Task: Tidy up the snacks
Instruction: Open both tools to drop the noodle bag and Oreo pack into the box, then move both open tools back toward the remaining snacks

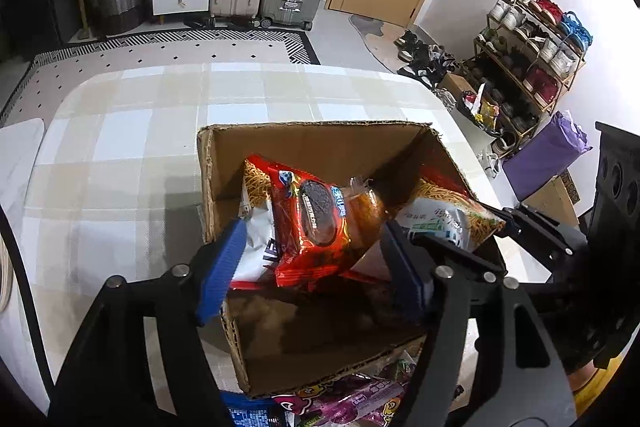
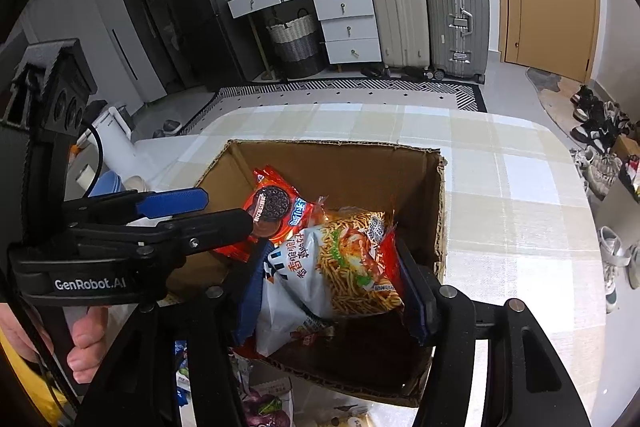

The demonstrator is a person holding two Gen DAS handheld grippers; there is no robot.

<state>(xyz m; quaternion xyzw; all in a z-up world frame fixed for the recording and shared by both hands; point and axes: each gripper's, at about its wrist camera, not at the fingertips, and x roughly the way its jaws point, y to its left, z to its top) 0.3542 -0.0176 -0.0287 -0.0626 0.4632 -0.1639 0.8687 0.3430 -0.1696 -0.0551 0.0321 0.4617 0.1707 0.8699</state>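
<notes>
An open cardboard box (image 1: 304,143) stands on the plaid-covered table (image 1: 132,131). A red chocolate-cookie packet (image 1: 316,223) lies inside it, tilted on other bags. My left gripper (image 1: 312,267) hovers over the box's near side, open, its blue pads either side of that packet and clear of it. In the right wrist view the left gripper (image 2: 228,213) reaches in from the left, beside the cookie packet (image 2: 276,211). My right gripper (image 2: 332,299) is shut on an orange-and-white noodle-stick snack bag (image 2: 352,267), held over the box (image 2: 340,163). That bag (image 1: 448,215) shows at the box's right side.
Loose packets lie in front of the box at the table's near edge, among them a purple one (image 1: 352,401). A white appliance (image 2: 116,143) stands left of the table. Suitcases (image 2: 456,19), drawers (image 2: 348,27) and a shoe rack (image 1: 532,63) are beyond. A hand (image 2: 86,347) grips the left tool.
</notes>
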